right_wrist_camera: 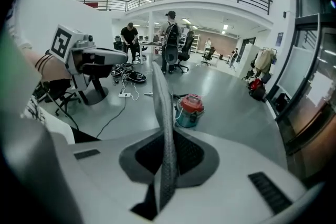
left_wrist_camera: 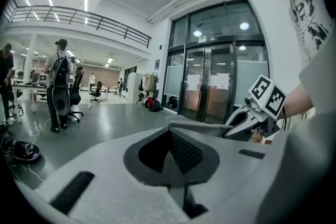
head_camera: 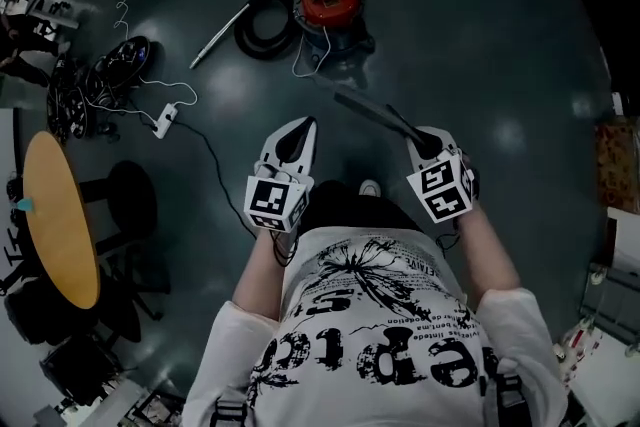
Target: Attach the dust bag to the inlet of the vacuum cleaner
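Note:
The vacuum cleaner (head_camera: 330,3) has a red lid and a teal drum and stands on the dark floor ahead, its black hose (head_camera: 262,23) coiled at its left. In the right gripper view the vacuum cleaner (right_wrist_camera: 189,110) shows beyond the jaws. My right gripper (head_camera: 418,137) is shut on the flat grey dust bag (head_camera: 368,110), which sticks out forward and to the left. Edge-on, the dust bag (right_wrist_camera: 164,113) rises between the jaws of the right gripper (right_wrist_camera: 167,139). My left gripper (head_camera: 305,125) hovers beside it, shut and empty. The left gripper (left_wrist_camera: 169,132) holds nothing.
A round wooden table (head_camera: 60,215) and black chairs stand at the left. A white power strip (head_camera: 165,120) with trailing cables and a pile of black gear (head_camera: 100,85) lie on the floor left of the vacuum. People (right_wrist_camera: 170,42) stand at desks far off. Glass doors (left_wrist_camera: 210,86) are behind.

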Demonstrator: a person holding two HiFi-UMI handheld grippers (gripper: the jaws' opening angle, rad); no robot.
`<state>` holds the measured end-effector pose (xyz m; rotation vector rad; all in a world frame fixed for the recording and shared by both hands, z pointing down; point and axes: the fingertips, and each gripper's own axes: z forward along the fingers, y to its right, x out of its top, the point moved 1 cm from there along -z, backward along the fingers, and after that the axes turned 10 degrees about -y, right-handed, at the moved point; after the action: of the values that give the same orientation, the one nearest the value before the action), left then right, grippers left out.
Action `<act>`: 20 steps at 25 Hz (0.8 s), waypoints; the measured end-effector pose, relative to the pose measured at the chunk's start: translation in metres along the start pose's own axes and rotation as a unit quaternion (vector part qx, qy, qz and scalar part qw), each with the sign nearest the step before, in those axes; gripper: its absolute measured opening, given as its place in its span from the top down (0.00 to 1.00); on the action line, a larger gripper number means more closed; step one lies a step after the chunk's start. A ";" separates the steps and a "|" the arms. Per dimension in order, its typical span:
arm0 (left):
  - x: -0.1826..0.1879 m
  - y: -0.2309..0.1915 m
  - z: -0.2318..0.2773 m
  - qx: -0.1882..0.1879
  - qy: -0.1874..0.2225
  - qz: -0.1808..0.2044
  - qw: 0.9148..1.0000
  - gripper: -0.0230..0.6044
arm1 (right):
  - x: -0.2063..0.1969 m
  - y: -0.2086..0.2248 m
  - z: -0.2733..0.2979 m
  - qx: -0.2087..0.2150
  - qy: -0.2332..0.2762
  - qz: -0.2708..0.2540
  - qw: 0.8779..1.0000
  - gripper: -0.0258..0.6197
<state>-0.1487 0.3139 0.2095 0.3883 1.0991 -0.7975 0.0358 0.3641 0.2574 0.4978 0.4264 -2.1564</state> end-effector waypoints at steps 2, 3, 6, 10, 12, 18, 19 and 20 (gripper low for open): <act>-0.001 -0.008 0.023 0.003 -0.009 -0.001 1.000 0.96 | 0.003 0.023 0.020 0.005 -0.008 -0.006 1.000 0.92; -0.002 -0.014 0.035 0.005 -0.015 -0.001 1.000 0.96 | 0.006 0.033 0.031 0.008 -0.011 -0.010 1.000 0.92; -0.001 -0.036 0.075 0.002 -0.028 -0.006 1.000 0.96 | 0.020 0.060 0.066 0.018 -0.018 -0.026 0.999 0.92; 0.002 -0.067 0.136 -0.036 -0.027 -0.005 0.999 0.96 | 0.043 0.091 0.118 0.040 -0.023 -0.056 0.997 0.92; 0.004 -0.088 0.170 -0.055 -0.026 -0.019 0.998 0.96 | 0.054 0.105 0.145 0.056 -0.030 -0.073 0.995 0.92; 0.011 -0.152 0.267 -0.090 -0.037 -0.023 0.995 0.96 | 0.094 0.152 0.221 0.085 -0.045 -0.111 0.989 0.92; 0.009 -0.161 0.281 -0.092 -0.041 -0.022 0.995 0.96 | 0.099 0.158 0.234 0.089 -0.045 -0.120 0.988 0.92; 0.005 -0.169 0.295 -0.090 -0.047 -0.023 0.995 0.96 | 0.103 0.163 0.247 0.092 -0.045 -0.128 0.986 0.92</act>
<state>-0.0846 0.0097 0.3469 0.1721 1.0852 -0.7423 0.0617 0.0861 0.3991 0.4665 0.2521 -2.4707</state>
